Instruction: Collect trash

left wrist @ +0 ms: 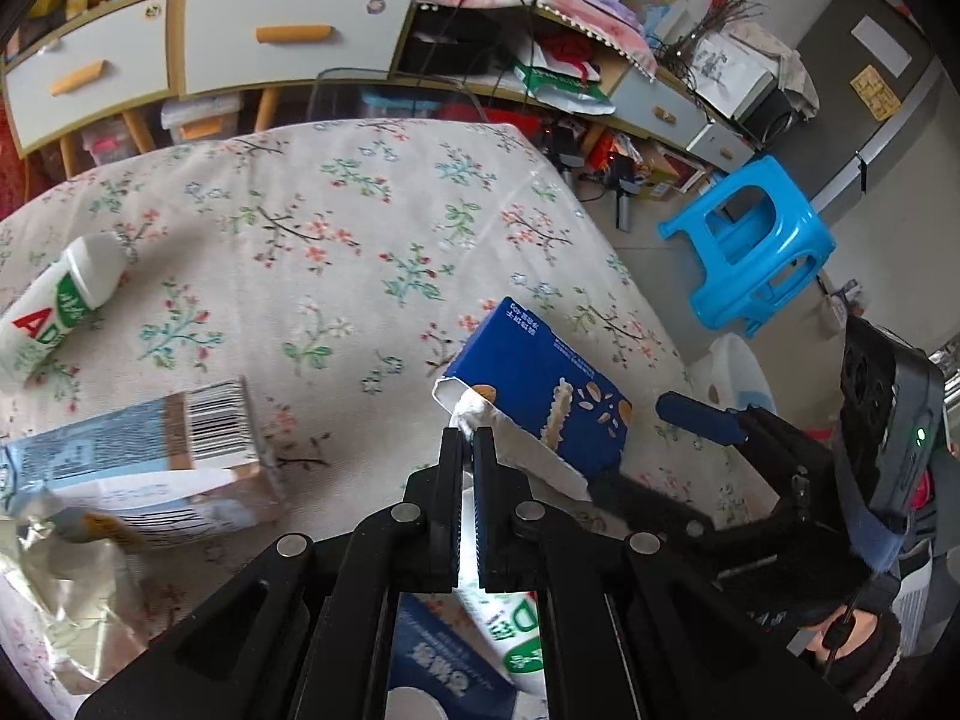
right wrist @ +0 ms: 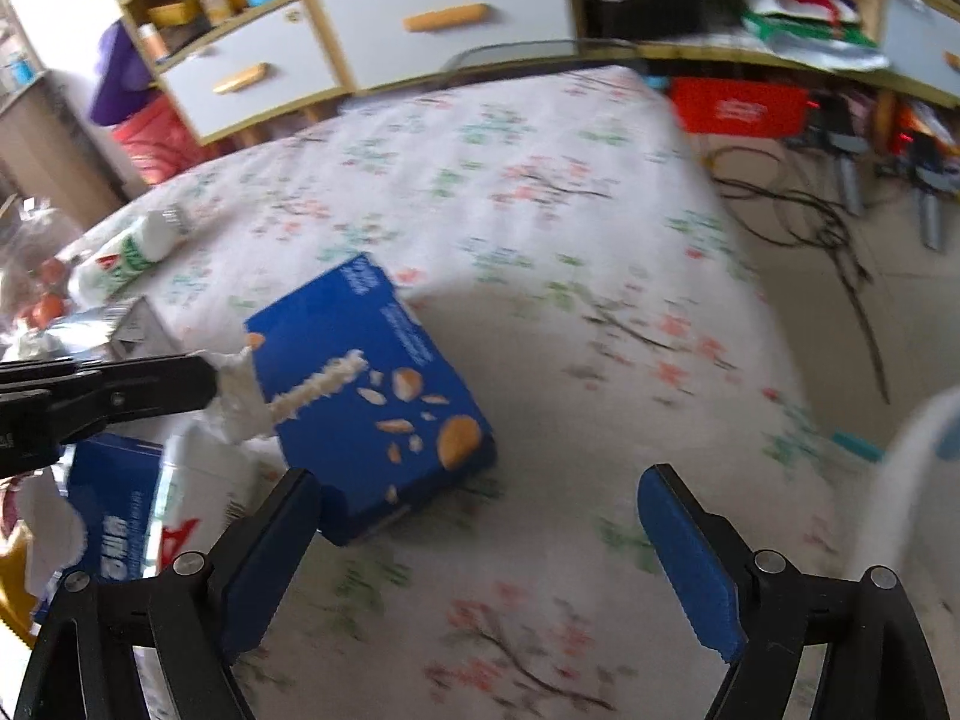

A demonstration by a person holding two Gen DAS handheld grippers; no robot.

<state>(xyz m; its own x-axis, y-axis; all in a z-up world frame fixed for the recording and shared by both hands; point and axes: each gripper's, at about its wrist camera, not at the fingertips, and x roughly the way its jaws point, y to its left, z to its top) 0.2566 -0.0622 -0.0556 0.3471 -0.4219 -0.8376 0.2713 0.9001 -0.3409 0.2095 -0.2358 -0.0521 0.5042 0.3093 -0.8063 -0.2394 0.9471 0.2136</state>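
My left gripper [left wrist: 467, 438] is shut on a crumpled white tissue [left wrist: 471, 411], held just above the table beside a blue snack box [left wrist: 543, 381]. In the right wrist view the left gripper [right wrist: 210, 384] comes in from the left holding the tissue [right wrist: 240, 399] against the blue box [right wrist: 372, 384]. My right gripper [right wrist: 480, 516] is open and empty, its left finger [right wrist: 270, 546] close to the box's near corner. It also shows in the left wrist view [left wrist: 648, 450] at the right. A white AD bottle [left wrist: 54, 306] lies at the far left.
A flowered cloth covers the table [left wrist: 360, 228]. A brown-and-blue carton [left wrist: 138, 462] and crumpled foil [left wrist: 54, 588] lie at the left. Another bottle and blue pack [left wrist: 474, 642] sit under my left gripper. A blue stool [left wrist: 750, 246] and white bin [right wrist: 912, 492] stand off the right edge.
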